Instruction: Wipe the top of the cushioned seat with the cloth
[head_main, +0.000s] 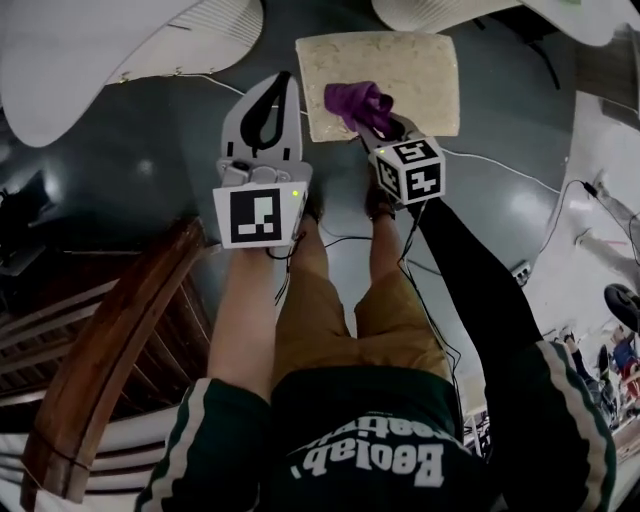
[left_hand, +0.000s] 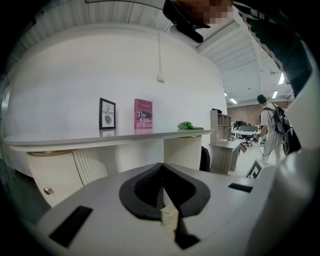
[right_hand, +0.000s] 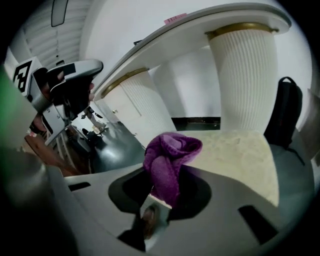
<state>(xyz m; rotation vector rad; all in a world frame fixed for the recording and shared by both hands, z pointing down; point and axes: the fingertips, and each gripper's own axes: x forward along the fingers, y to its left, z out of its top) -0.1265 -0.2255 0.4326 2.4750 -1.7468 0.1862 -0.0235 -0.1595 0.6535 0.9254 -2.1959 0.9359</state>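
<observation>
Right tongs (head_main: 368, 122): clamped on the purple cloth (head_main: 354, 100); a bunched fold stands up out of my jaws.
Left tongs (head_main: 282, 82): jaws together, pads meeting at the tips, nothing held.
Cloth position: over the near left part of the cushioned seat (head_main: 410, 60); I cannot tell whether it touches the top.
Left tongs position: just beside the seat's left edge, over the dark floor (head_main: 490, 210).
Seat: cream, mottled top, ahead of my feet.
Floor: a thin white cable (head_main: 500, 168) runs past the seat's near right corner.
Beyond the seat: fluted column (right_hand: 245, 75) under a curved counter; black backpack (right_hand: 284, 112) near it.
Counter, left gripper view: framed picture (left_hand: 107, 114), pink book (left_hand: 143, 113), green rag (left_hand: 190, 125).
My left: wooden rail (head_main: 110, 350).
</observation>
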